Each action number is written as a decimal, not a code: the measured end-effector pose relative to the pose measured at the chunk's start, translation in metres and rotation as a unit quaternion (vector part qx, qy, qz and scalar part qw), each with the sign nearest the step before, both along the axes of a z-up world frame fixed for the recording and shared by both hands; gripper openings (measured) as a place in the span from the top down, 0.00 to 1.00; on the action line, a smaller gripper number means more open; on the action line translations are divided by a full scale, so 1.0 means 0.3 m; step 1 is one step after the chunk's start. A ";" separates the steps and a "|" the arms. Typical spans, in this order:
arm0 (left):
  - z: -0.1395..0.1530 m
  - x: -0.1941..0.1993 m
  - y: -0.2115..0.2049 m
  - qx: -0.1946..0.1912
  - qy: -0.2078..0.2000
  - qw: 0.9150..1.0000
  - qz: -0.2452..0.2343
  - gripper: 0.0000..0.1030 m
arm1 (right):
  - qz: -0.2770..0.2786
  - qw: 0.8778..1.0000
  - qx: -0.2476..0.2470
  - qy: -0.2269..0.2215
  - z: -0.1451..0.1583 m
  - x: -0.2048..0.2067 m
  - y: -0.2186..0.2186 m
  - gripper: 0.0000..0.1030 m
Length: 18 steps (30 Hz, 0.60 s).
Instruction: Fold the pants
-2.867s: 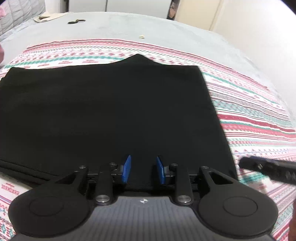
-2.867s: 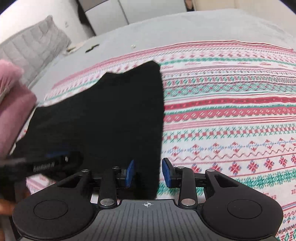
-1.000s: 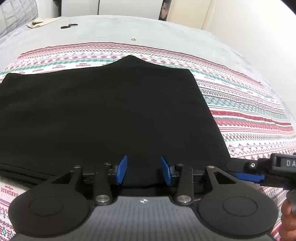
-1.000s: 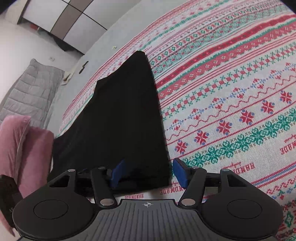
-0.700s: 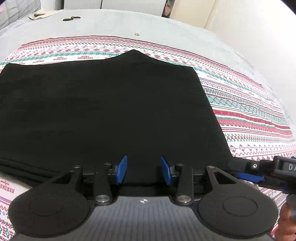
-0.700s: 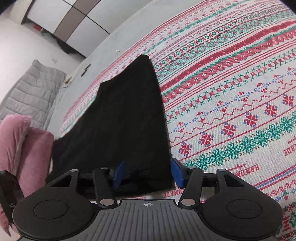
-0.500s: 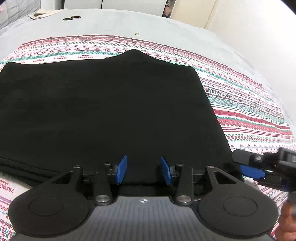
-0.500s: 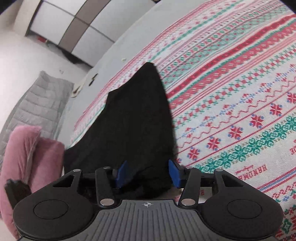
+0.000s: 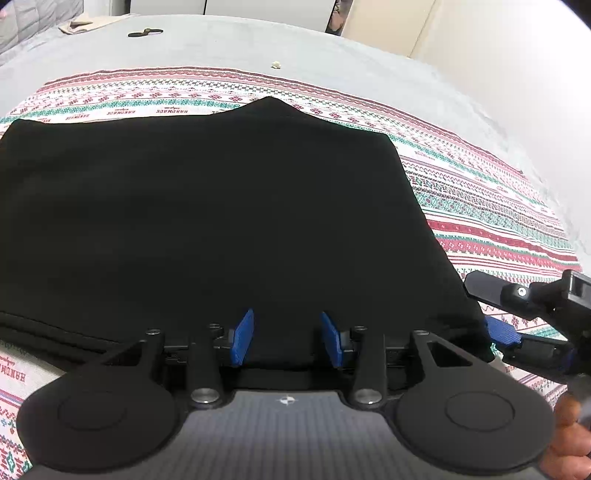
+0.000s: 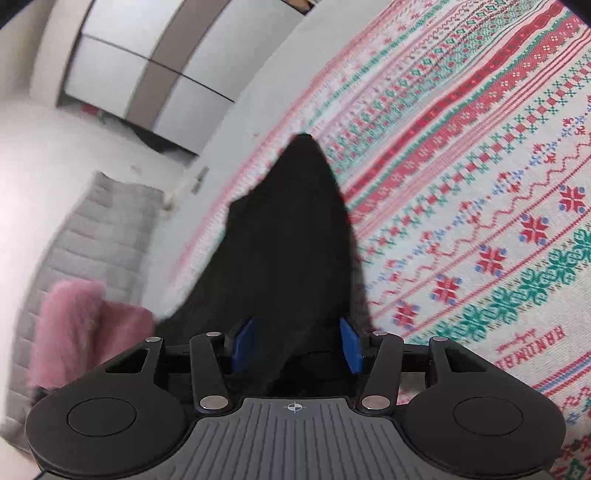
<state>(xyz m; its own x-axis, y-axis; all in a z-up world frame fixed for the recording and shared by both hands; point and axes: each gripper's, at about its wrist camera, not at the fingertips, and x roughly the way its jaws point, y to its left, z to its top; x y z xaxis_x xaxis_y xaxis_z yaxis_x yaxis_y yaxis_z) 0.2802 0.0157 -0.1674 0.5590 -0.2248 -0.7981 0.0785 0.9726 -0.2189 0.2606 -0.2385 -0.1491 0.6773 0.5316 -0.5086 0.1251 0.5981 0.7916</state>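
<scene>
The black pants [image 9: 207, 221] lie folded flat on a patterned blanket [image 9: 491, 206]. My left gripper [image 9: 287, 339] is open, its blue pads on either side of the pants' near edge. My right gripper [image 9: 517, 325] shows at the right, at the pants' near right corner. In the right wrist view the right gripper [image 10: 295, 345] has its blue pads apart with the black fabric [image 10: 288, 236] between them; the cloth rises toward the camera. The view is tilted and blurred.
The patterned blanket [image 10: 480, 184] covers a grey bed [image 9: 258, 40]. A pink pillow [image 10: 85, 325] and a grey quilted cushion [image 10: 92, 229] lie at the left. Small dark item [image 9: 144, 33] and a crumb [image 9: 275, 65] lie on the far bed. A wall stands at the right.
My right gripper has tilted and lifted at the pants' right corner, with the fabric rising between its pads. My left gripper has stayed in place at the near edge.
</scene>
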 end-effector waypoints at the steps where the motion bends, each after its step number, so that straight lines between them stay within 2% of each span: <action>1: -0.001 0.001 0.002 -0.002 0.001 1.000 0.000 0.36 | 0.000 1.000 0.002 0.002 -0.003 0.002 0.000 0.51; 4: -0.002 0.001 0.006 -0.001 0.001 1.000 -0.003 0.36 | -0.007 1.000 -0.009 0.025 -0.046 0.005 0.013 0.52; 8: -0.003 0.003 0.015 0.000 0.001 1.000 -0.001 0.35 | -0.011 1.000 -0.009 0.020 -0.041 -0.002 0.019 0.51; 12: -0.003 0.006 0.020 0.003 0.002 1.000 0.006 0.35 | -0.019 0.999 0.043 0.007 -0.028 -0.007 -0.015 0.51; 15: -0.005 0.006 0.013 0.007 0.001 1.000 0.005 0.35 | -0.009 1.000 -0.006 0.028 -0.038 0.004 0.010 0.53; 16: -0.005 0.005 0.011 0.009 0.001 1.000 0.004 0.35 | -0.011 0.999 -0.020 0.029 -0.048 0.001 0.018 0.59; 18: -0.004 0.004 0.013 0.008 0.001 1.000 0.004 0.35 | -0.019 0.999 -0.019 0.032 -0.046 -0.004 0.017 0.59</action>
<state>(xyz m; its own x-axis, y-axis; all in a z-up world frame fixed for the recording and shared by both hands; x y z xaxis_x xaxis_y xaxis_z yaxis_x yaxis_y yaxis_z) 0.2812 0.0197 -0.1687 0.5591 -0.2082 -0.8026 0.0705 0.9764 -0.2041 0.2594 -0.2333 -0.1630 0.6625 0.4849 -0.5709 0.1975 0.6221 0.7576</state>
